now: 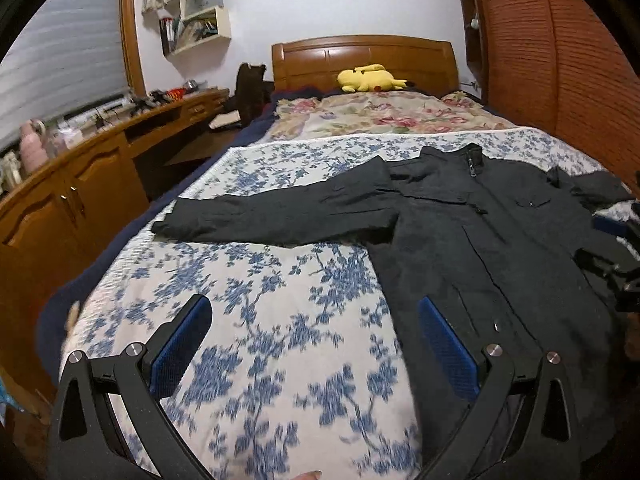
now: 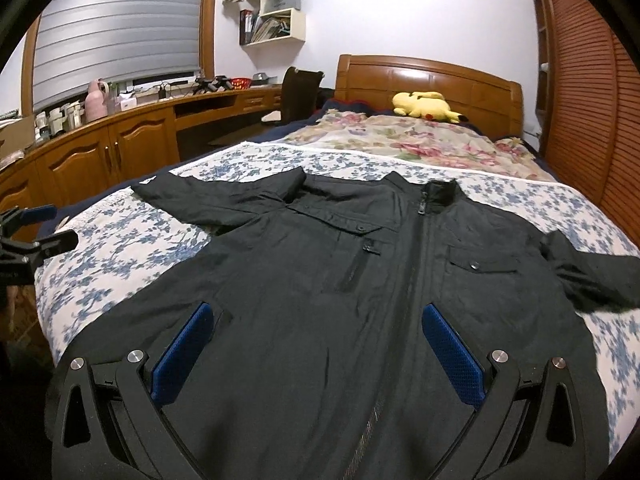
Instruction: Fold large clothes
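Along the left wall runs a wooden counter crowded with small items, a pink flask among them, under a shuttered window. Past it, wall shelves hold books and boxes, and a dark chair stands by the bed's head.

The left gripper hangs over the bed, jaws spread wide with nothing between them; its left finger is above the blue-flowered cover, its right finger above the jacket's edge. Whether either blue pad touches the fabric is hard to judge from this blurred view.

The jacket, black and zipped to the collar, lies face up and flat on the blue-flowered cover, collar toward the headboard. One sleeve stretches straight out to the left, nearly to the bed's side. The other sleeve runs off to the right, creased.

The right gripper hangs over the jacket's lower front, jaws likewise wide apart and empty, one finger on each side of the zip.

Beyond the jacket lies a rose-patterned quilt, and on it by the headboard a yellow plush toy. At far right stands a slatted wooden wardrobe.
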Tool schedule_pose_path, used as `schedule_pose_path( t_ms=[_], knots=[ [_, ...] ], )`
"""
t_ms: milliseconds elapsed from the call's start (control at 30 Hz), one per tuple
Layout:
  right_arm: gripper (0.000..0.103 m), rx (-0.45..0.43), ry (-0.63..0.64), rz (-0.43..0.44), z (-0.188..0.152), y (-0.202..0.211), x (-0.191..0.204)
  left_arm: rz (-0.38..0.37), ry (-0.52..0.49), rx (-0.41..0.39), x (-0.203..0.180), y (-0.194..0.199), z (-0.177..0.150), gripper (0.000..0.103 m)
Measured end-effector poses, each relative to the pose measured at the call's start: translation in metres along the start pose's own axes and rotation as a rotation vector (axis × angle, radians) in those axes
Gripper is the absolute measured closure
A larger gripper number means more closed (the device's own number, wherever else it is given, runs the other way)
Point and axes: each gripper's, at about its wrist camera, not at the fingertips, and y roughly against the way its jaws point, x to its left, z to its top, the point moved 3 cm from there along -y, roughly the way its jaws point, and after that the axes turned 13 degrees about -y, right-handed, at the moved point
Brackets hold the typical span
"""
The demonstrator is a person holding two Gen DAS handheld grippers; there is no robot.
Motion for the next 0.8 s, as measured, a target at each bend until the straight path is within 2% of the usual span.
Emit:
schedule_pose_path(
  t_ms=[267, 333, 467, 533, 800],
  knots=[
    [0.000, 0.010, 0.041, 0.029, 0.017, -0.041, 0.012, 0.012, 0.019, 0.022, 0.033, -0.043, 0.027, 0.000],
    [0.000, 0.029, 0.054, 0.033, 0.011, -0.051, 0.010, 0.008, 0.041, 0.041, 0.044, -0.061, 0.031, 0.000],
    [0.000, 0.129, 0.060, 0.048, -0.019, -0.074, 0.005, -0.014, 0.081, 0.074, 0.061, -0.092, 0.034, 0.000],
    [0.000, 0.150, 0.050, 0.049, -0.023, -0.073, 0.001, -0.020, 0.094, 0.088, 0.067, -0.106, 0.037, 0.000],
    [0.000, 0.138, 0.069, 0.050, -0.034, -0.055, -0.003, -0.007, 0.089, 0.118, 0.075, -0.145, 0.047, 0.000]
  ],
)
